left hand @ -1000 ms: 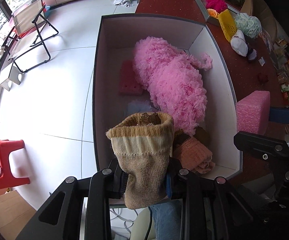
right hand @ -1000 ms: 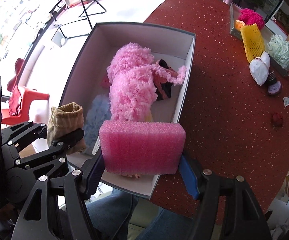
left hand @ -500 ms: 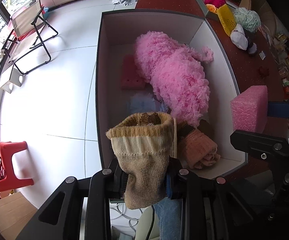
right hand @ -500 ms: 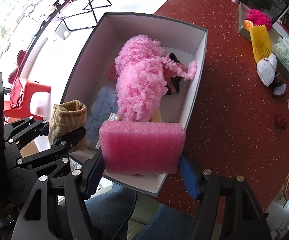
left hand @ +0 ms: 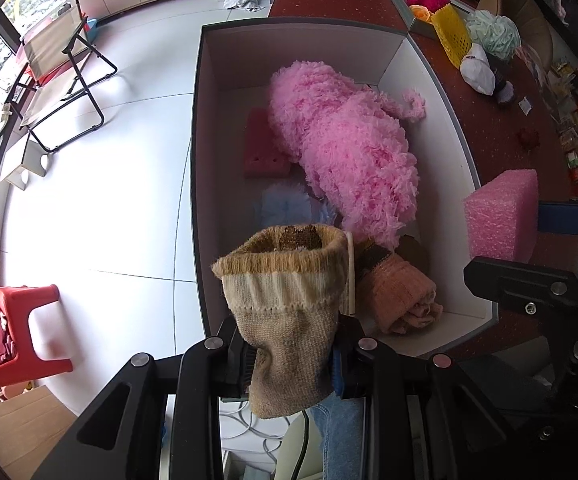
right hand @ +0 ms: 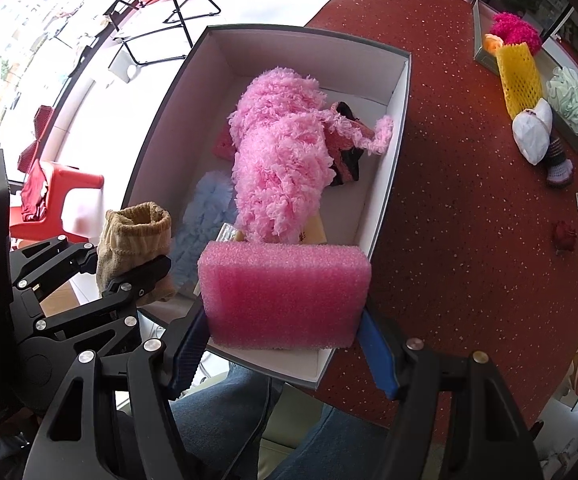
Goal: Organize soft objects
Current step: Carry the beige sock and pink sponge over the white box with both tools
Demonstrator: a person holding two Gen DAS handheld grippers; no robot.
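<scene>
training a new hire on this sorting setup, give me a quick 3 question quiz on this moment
1. True or false: the left gripper is shut on the tan sock.
2. What does the right gripper hold? A) blue fluff B) pink foam block C) yellow mesh
3. Fill in: the fluffy pink item lies in the ____.

Key: 1 true; 2 B; 3 box.

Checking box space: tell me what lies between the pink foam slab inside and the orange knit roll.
In the left wrist view, a light blue fluffy item lies between the slab and the roll.
</scene>
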